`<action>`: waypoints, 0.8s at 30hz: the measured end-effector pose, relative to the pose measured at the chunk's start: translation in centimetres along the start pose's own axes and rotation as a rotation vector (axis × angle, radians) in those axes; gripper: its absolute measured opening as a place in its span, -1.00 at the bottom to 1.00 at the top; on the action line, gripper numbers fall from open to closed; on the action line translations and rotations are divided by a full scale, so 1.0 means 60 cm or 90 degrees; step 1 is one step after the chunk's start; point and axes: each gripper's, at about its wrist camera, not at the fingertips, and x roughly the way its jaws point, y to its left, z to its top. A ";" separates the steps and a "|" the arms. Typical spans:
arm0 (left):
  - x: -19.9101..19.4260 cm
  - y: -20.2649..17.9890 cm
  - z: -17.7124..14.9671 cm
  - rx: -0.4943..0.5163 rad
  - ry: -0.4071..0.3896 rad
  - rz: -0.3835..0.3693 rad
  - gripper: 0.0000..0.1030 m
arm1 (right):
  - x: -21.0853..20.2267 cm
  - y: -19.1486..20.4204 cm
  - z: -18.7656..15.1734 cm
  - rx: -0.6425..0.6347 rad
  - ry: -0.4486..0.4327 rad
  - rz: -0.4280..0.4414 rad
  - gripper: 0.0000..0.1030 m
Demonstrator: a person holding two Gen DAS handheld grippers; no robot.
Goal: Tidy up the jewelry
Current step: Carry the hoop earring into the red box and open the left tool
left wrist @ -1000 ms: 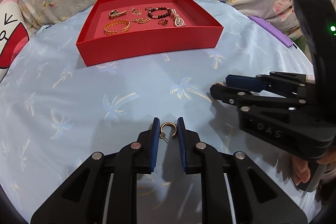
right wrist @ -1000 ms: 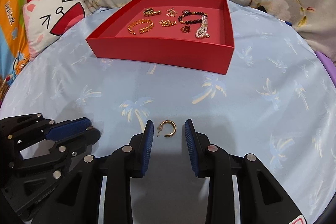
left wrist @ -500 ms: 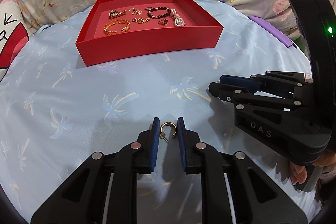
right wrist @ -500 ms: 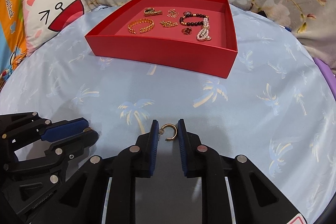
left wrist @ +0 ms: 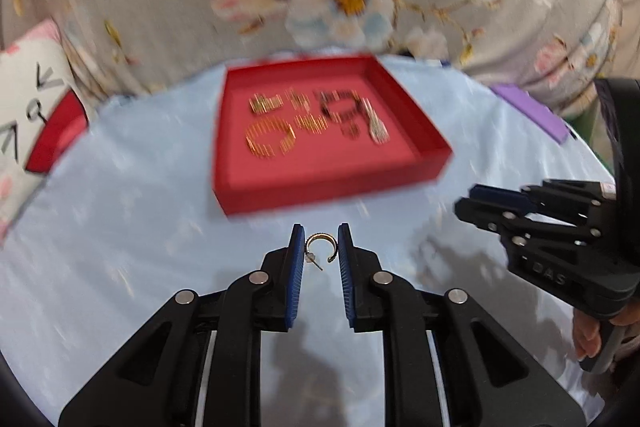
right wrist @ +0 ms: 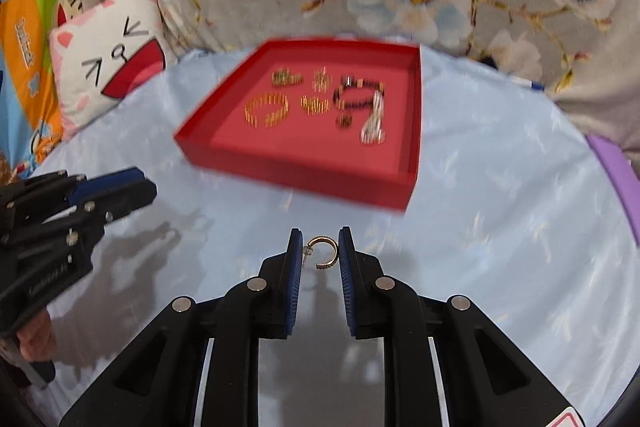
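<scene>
On the pale blue palm-print cloth (right wrist: 500, 227), short of the motion-blurred red tray (left wrist: 320, 183) whose jewelry is indistinct, the left gripper (left wrist: 319, 247) and right gripper (right wrist: 319, 251) each clamp a gold hoop earring (left wrist: 320, 246), (right wrist: 325, 251) aloft.

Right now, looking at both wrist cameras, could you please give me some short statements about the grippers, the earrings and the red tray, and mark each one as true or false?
1. The left gripper is shut on a gold hoop earring. True.
2. The right gripper is empty. False: its pads clamp a second gold hoop earring.
3. The red tray already holds several pieces of jewelry. True.
4. The tray stands on a bare wooden table. False: it stands on a light blue cloth with palm prints.
5. A pearl piece lies in the tray. True.
</scene>
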 end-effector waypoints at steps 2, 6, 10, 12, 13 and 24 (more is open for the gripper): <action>-0.003 0.013 0.042 0.001 -0.029 0.016 -0.68 | -0.009 -0.003 0.043 -0.001 -0.023 0.000 -0.68; 0.031 0.047 0.114 -0.029 -0.042 0.028 -0.68 | 0.018 -0.013 0.125 0.012 -0.044 0.001 -0.68; 0.108 0.070 0.132 -0.059 0.020 0.019 -0.68 | 0.090 -0.021 0.149 0.041 -0.012 0.018 -0.67; 0.151 0.073 0.125 -0.057 0.049 0.028 -0.68 | 0.128 -0.018 0.145 0.039 0.009 0.017 -0.67; 0.165 0.071 0.122 -0.054 0.059 0.029 -0.68 | 0.145 -0.017 0.143 0.040 0.019 0.016 -0.67; 0.220 0.075 0.107 -0.057 0.063 0.047 -0.35 | 0.195 -0.023 0.133 0.040 0.024 0.003 -0.62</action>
